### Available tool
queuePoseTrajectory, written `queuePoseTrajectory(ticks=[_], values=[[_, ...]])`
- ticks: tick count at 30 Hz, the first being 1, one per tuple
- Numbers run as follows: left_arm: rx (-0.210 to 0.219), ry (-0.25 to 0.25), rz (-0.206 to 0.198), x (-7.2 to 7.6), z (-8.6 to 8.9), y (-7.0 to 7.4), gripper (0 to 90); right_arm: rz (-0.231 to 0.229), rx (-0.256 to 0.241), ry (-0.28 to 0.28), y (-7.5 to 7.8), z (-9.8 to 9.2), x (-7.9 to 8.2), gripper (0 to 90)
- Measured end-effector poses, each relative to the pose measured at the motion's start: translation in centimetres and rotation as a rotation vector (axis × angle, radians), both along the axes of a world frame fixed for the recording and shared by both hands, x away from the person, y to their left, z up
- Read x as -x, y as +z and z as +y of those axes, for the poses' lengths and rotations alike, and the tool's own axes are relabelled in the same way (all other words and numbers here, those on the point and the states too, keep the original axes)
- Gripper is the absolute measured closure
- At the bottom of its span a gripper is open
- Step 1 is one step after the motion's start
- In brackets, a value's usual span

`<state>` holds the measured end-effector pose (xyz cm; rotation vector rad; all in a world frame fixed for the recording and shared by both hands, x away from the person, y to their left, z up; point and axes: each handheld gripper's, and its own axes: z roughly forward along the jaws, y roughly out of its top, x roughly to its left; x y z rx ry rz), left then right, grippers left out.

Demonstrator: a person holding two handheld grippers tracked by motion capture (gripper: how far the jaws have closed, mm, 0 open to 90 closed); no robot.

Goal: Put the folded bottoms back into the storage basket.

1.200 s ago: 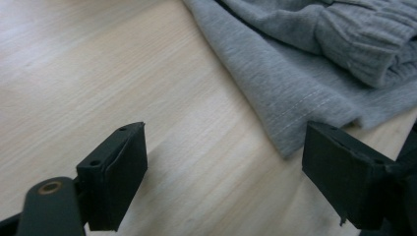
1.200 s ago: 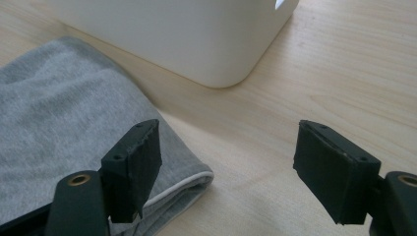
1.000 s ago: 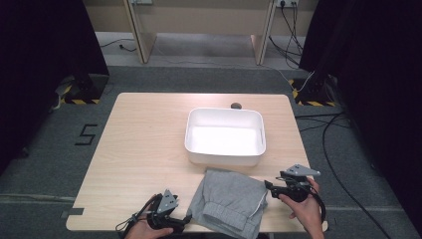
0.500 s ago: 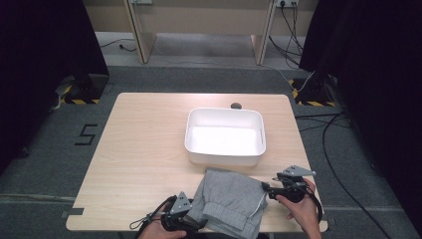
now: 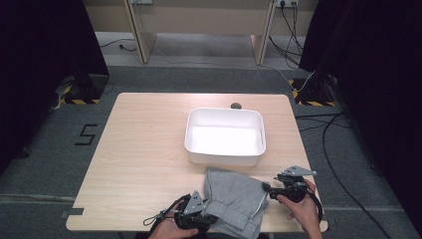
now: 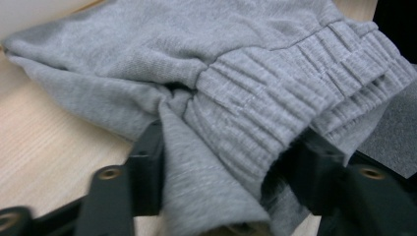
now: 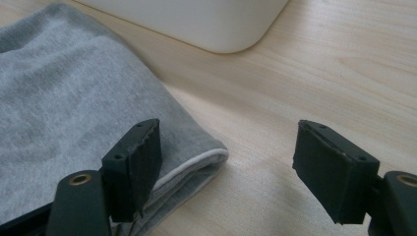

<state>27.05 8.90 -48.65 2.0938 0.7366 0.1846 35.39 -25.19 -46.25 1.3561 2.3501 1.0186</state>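
Between the left claw's (image 6: 216,196) jaws sits the ribbed waistband of grey pants (image 5: 238,201) — not yet pinched, jaws still parted. Right claw (image 7: 228,167) hangs spread wide at the fabric's corner — pants lie at the desk's (image 5: 144,159) near edge, just before a white tub (image 5: 225,135).

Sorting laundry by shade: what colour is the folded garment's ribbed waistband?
Heather grey, like the rest of the garment; clearest in the left gripper view.
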Motion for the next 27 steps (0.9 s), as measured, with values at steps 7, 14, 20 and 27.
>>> queuePoseTrajectory(ticks=[7,14,20,27], values=[[0.012,0.0,0.008,-0.2,0.3,-0.2,55.9,0.012,-0.013,0.019,-0.2,0.1,0.0,27.9],[0.041,-0.007,0.041,-0.6,0.7,-0.4,58.1,0.035,-0.06,0.064,-0.3,0.4,0.1,29.6],[0.033,-0.003,0.024,-0.4,0.7,-0.4,58.1,0.077,-0.052,0.135,-0.9,1.5,0.2,30.7],[0.021,-0.003,0.006,-0.2,0.6,-0.4,58.3,0.079,-0.055,0.131,-1.3,2.0,0.1,33.5]])
